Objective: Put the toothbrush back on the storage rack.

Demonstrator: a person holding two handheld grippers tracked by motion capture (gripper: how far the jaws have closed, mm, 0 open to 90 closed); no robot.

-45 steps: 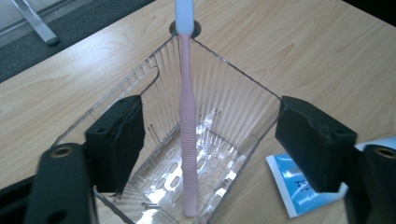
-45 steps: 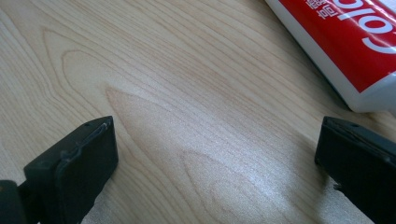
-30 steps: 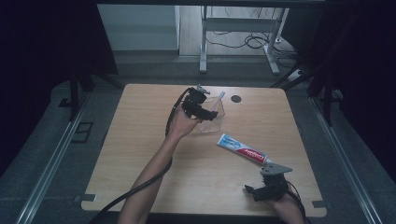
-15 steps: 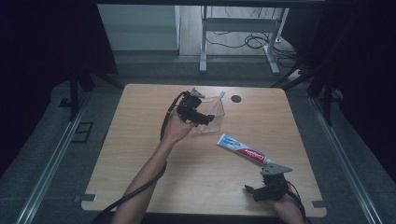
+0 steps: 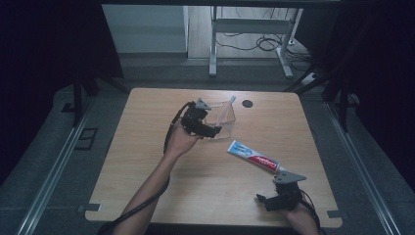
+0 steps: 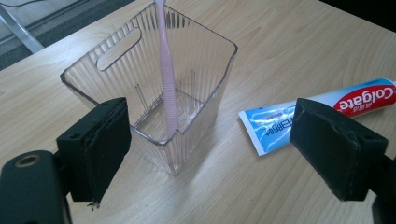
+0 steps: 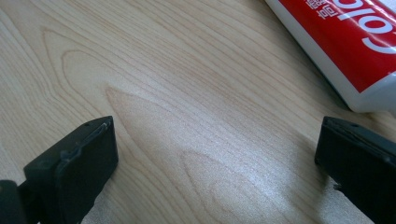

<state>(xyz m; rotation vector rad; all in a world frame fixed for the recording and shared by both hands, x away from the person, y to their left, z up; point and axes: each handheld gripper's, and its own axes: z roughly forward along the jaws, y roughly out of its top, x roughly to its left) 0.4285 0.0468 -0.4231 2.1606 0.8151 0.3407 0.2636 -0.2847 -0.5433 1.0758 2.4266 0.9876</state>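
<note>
A clear ribbed plastic bin (image 6: 154, 84) stands upright on the wooden table (image 5: 147, 147), with a pink toothbrush (image 6: 166, 70) leaning inside it. My left gripper (image 6: 210, 144) is open just in front of the bin, its jaws wide apart and holding nothing. In the high view this left gripper (image 5: 208, 128) sits at the clear bin (image 5: 222, 120), left of it. A Colgate toothpaste tube (image 5: 254, 156) lies flat to the bin's right. Near the table's front right, my right gripper (image 5: 271, 200) rests low and open; the toothpaste tube (image 7: 345, 42) lies just beyond its jaws.
A small dark round disc (image 5: 247, 103) lies on the table near the back edge. Metal desk legs and cables (image 5: 254, 44) stand on the floor beyond the table. Dark curtains flank both sides.
My left gripper has drawn back a little from the bin toward the person. The right gripper has stayed still.
</note>
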